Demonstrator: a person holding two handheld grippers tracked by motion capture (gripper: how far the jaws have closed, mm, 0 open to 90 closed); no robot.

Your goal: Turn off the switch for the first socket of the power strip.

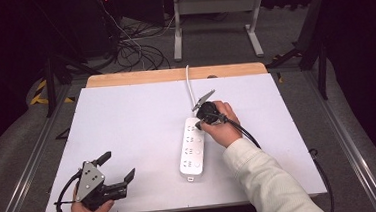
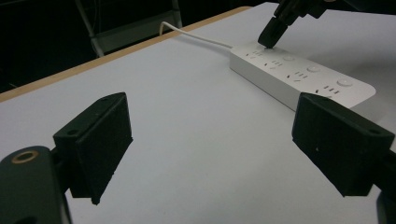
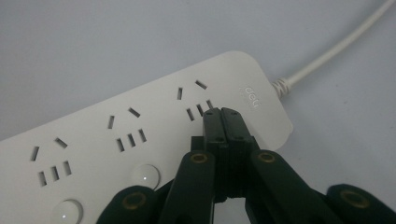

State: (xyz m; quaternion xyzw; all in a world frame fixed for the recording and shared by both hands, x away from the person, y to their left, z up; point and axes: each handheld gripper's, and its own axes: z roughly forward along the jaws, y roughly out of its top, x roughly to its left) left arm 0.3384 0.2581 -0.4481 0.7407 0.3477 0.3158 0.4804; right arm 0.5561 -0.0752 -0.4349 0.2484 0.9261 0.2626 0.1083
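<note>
Nearby, white cord (image 1: 189,88) behind power strip (image 1: 191,153), perhaps unobstructed.

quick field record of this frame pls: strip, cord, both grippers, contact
surface: white board
power strip: white, lying flat, right of centre, nothing plugged in
cord: white, leaves the strip's far end
right gripper: jaws shut, empty, tip pressed on the strip's cord end by a switch
left gripper: jaws open, empty, near front-left corner, apart from the strip

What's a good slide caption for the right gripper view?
Shut right tool tips pressing on white power strip near its cord end.
</note>
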